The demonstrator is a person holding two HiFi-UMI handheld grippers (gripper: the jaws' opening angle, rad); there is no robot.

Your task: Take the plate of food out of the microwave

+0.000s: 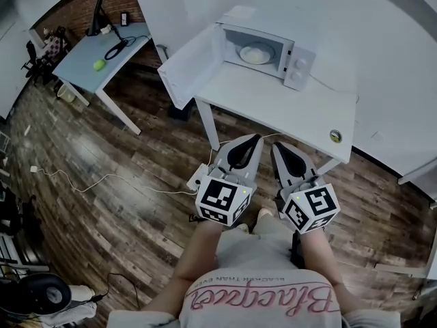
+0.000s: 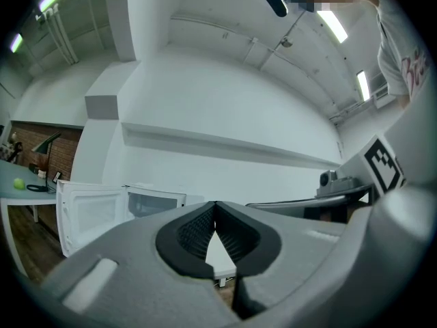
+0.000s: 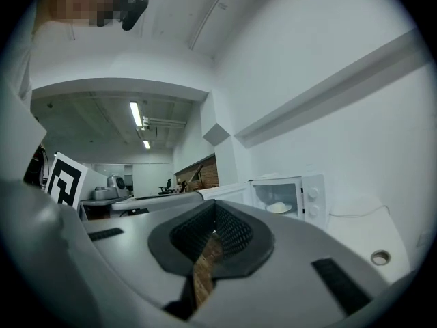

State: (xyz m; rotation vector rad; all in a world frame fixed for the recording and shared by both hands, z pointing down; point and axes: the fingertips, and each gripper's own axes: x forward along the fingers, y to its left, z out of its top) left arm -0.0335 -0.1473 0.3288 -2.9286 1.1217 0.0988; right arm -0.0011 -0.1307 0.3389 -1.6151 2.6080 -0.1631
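A white microwave stands on a white table, its door swung open to the left. Inside lies a plate of pale food, also seen in the right gripper view as the plate. My left gripper and right gripper are side by side in front of the table's near edge, both pointing level toward it, both shut and empty. In the left gripper view the left gripper's jaw tips touch, with the open microwave beyond. The right gripper's pads meet the same way.
A small round object lies near the table's right front corner. A blue-grey desk with a green item and a monitor stands at the left. Cables and a power strip lie on the wood floor.
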